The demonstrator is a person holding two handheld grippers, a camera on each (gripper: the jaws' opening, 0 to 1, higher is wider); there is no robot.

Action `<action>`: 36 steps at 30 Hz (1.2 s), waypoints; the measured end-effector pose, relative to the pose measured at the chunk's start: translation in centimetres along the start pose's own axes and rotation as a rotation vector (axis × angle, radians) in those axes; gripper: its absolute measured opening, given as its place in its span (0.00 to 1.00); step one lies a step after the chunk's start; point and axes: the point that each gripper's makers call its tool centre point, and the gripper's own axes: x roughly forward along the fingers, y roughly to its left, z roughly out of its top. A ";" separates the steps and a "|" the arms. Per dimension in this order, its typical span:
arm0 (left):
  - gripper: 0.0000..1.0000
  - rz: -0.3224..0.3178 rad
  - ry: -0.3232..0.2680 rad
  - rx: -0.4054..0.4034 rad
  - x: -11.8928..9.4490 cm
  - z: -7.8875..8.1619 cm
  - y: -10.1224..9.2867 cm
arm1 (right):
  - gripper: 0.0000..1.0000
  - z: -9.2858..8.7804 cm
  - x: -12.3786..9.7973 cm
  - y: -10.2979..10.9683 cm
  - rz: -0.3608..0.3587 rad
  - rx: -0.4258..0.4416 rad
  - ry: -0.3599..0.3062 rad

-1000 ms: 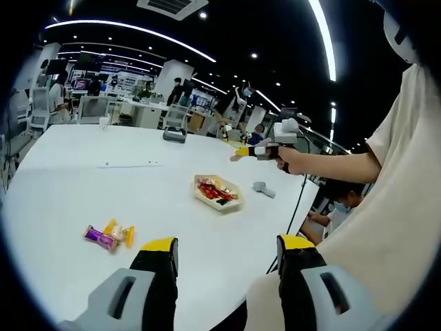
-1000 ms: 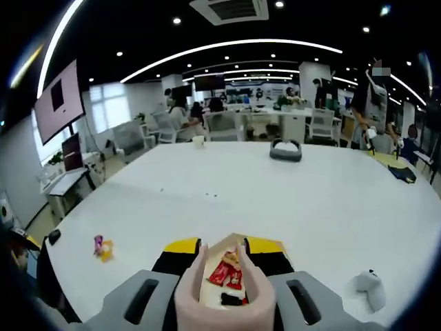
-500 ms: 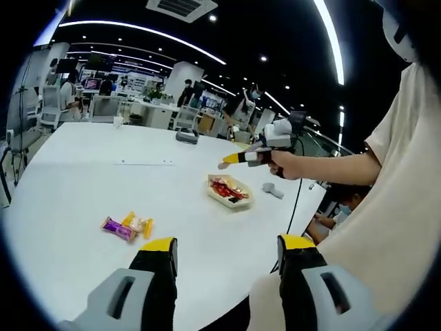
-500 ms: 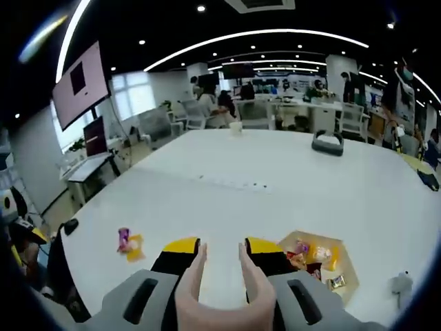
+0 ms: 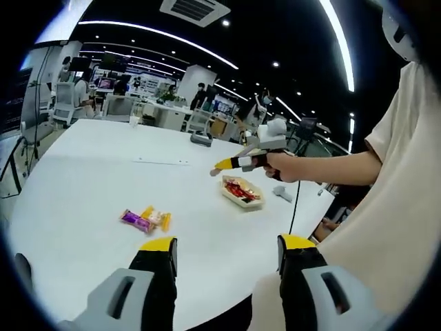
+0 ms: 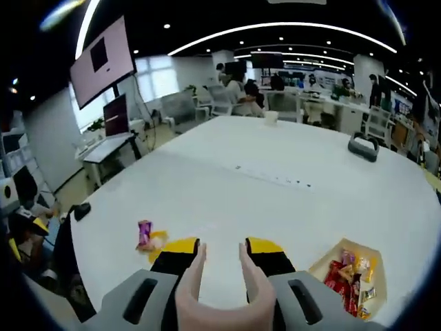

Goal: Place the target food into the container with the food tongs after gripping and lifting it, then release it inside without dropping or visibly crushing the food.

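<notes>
Tongs [image 6: 220, 265] open above table [image 6: 275, 200], near snacks [image 6: 150, 236].

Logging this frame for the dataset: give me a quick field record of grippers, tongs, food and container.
left gripper: jaws apart, nothing between them
right gripper: holds pink food tongs, tips apart and empty
loose food: wrapped snacks on the white table, ahead-left of the tongs
container: tan tray, already holding wrapped snacks, right of the tongs
task state: target food not gripped yet
</notes>
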 end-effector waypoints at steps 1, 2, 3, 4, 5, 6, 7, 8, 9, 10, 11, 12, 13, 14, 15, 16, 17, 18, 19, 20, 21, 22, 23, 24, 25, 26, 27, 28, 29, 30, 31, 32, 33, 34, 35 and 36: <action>0.59 0.004 -0.002 -0.003 -0.1 -0.1 0.1 | 0.26 0.0 0.2 0.2 0.004 -0.001 0.002; 0.59 0.008 -0.003 -0.006 -0.3 -0.1 0.3 | 0.26 -0.2 0.6 0.8 0.020 -0.005 0.011; 0.58 0.014 -0.005 -0.011 -0.5 -0.2 0.5 | 0.26 -0.3 1.1 1.4 0.028 -0.008 0.018; 0.58 0.018 -0.004 -0.013 -0.6 -0.3 0.6 | 0.26 -0.5 1.7 1.8 0.041 -0.014 0.025; 0.58 0.022 -0.004 -0.015 -0.8 -0.4 0.8 | 0.26 -0.6 2.0 2.3 0.052 -0.021 0.030; 0.58 0.029 -0.005 -0.020 -1.0 -0.4 1.0 | 0.26 -0.8 2.6 2.6 0.064 -0.050 0.040; 0.58 0.030 -0.006 -0.021 -1.1 -0.5 1.0 | 0.26 -0.9 2.8 2.8 0.067 -0.061 0.046; 0.58 0.037 -0.006 -0.025 -1.3 -0.5 1.3 | 0.26 -1.1 3.0 3.1 0.070 -0.072 0.052; 0.58 0.044 -0.006 -0.028 -1.6 -0.6 1.5 | 0.26 -1.2 3.5 4.1 0.091 -0.071 0.058; 0.58 0.048 -0.006 -0.030 -1.7 -0.7 1.7 | 0.26 -1.2 3.9 4.5 0.099 -0.071 0.061; 0.58 0.056 -0.010 -0.037 -2.0 -0.7 1.9 | 0.26 -1.3 4.2 4.8 0.103 -0.074 0.063; 0.59 0.064 -0.012 -0.042 -2.3 -0.8 2.1 | 0.26 -1.3 4.4 5.4 0.112 -0.076 0.067; 0.59 0.066 -0.013 -0.044 -2.4 -0.8 2.2 | 0.26 -1.3 4.7 5.8 0.120 -0.076 0.070; 0.59 0.073 -0.013 -0.049 -2.6 -0.9 2.5 | 0.26 -1.4 5.1 6.3 0.128 -0.080 0.075; 0.59 0.076 -0.013 -0.050 -2.7 -0.9 2.5 | 0.26 -1.5 5.4 6.6 0.136 -0.084 0.080; 0.59 0.084 -0.012 -0.055 -3.0 -1.0 2.8 | 0.26 -1.6 5.8 7.0 0.144 -0.088 0.086; 0.59 0.088 -0.013 -0.060 -3.1 -1.1 2.9 | 0.26 -1.7 6.2 7.5 0.155 -0.093 0.090; 0.59 0.090 -0.013 -0.064 -3.2 -1.1 3.0 | 0.26 -1.7 6.7 7.9 0.165 -0.100 0.095; 0.59 0.095 -0.011 -0.068 -3.4 -1.3 3.4 | 0.26 -1.8 6.8 8.1 0.166 -0.102 0.096; 0.59 0.099 -0.009 -0.070 -3.5 -1.3 3.5 | 0.26 -1.8 7.1 8.9 0.179 -0.106 0.104; 0.58 0.104 -0.009 -0.074 -3.6 -1.4 3.8 | 0.26 -1.9 7.3 9.3 0.184 -0.114 0.108; 0.58 0.105 -0.010 -0.075 -3.6 -1.4 3.8 | 0.26 -2.0 7.5 9.4 0.186 -0.133 0.113; 0.58 0.111 -0.013 -0.078 -3.8 -1.4 4.0 | 0.26 -2.1 7.7 9.5 0.186 -0.178 0.125; 0.58 0.115 -0.015 -0.081 -3.8 -1.3 4.2 | 0.26 -2.3 8.0 10.2 0.201 -0.186 0.133; 0.58 0.117 -0.018 -0.082 -3.9 -1.3 4.3 | 0.26 -2.4 8.4 10.7 0.211 -0.189 0.134; 0.58 0.121 -0.021 -0.086 -3.9 -1.2 4.4 | 0.26 -2.6 8.6 10.9 0.212 -0.200 0.140; 0.58 0.124 -0.022 -0.088 -4.0 -1.2 4.4 | 0.26 -2.7 8.7 11.1 0.216 -0.208 0.146; 0.58 0.127 -0.023 -0.089 -4.0 -1.3 4.5 | 0.26 -2.8 9.0 11.5 0.223 -0.214 0.151; 0.58 0.130 -0.025 -0.091 -4.0 -1.3 4.6 | 0.26 -2.9 9.1 11.8 0.230 -0.216 0.155; 0.58 0.134 -0.028 -0.095 -4.1 -1.3 4.7 | 0.26 -3.0 9.4 12.1 0.237 -0.229 0.160; 0.58 0.137 -0.028 -0.097 -4.2 -1.3 4.8 | 0.26 -3.1 9.5 12.2 0.241 -0.238 0.162; 0.58 0.142 -0.030 -0.100 -4.3 -1.3 4.9 | 0.26 -3.1 9.8 12.4 0.244 -0.247 0.165; 0.58 0.144 -0.032 -0.103 -4.3 -1.3 5.0 | 0.26 -3.1 9.9 12.5 0.245 -0.250 0.166; 0.58 0.149 -0.033 -0.106 -4.4 -1.4 5.1 | 0.26 -3.1 10.1 12.7 0.246 -0.259 0.170; 0.58 0.152 -0.033 -0.107 -4.5 -1.4 5.1 | 0.26 -3.2 10.2 12.7 0.246 -0.260 0.171; 0.58 0.155 -0.033 -0.111 -4.6 -1.4 5.2 | 0.26 -3.3 10.6 12.8 0.248 -0.261 0.175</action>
